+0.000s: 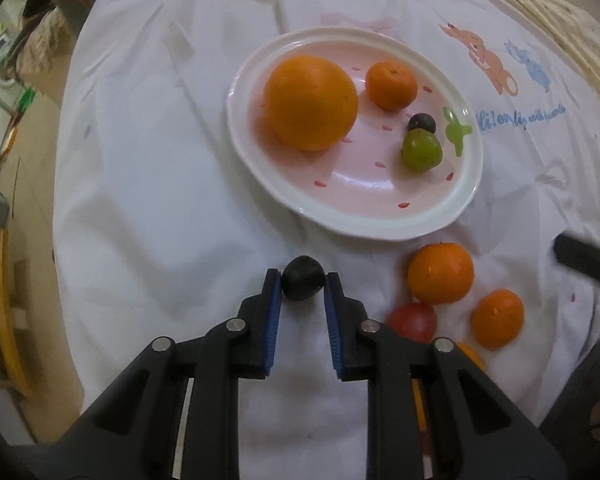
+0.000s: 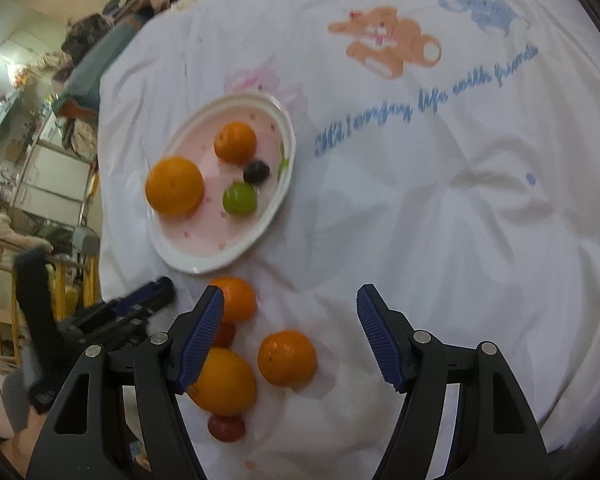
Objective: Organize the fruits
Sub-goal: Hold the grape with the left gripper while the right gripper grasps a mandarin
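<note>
Fruit held: small dark round grape (image 1: 302, 283), pinched between the left tongs' (image 1: 302, 286) blue pads, just above the white cloth (image 1: 148, 184).
Handling: likely light, soft, slippery-skinned; squeeze gently across its middle.
Right tongs (image 2: 290, 334): spread wide, empty, above loose tangerines (image 2: 287, 357).
Ahead: pink oval plate (image 1: 380, 228) holding more fruit.

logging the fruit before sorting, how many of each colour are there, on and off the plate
orange fruit: 4
yellow-orange fruit: 1
red fruit: 2
dark fruit: 2
green fruit: 1
total: 10
</note>
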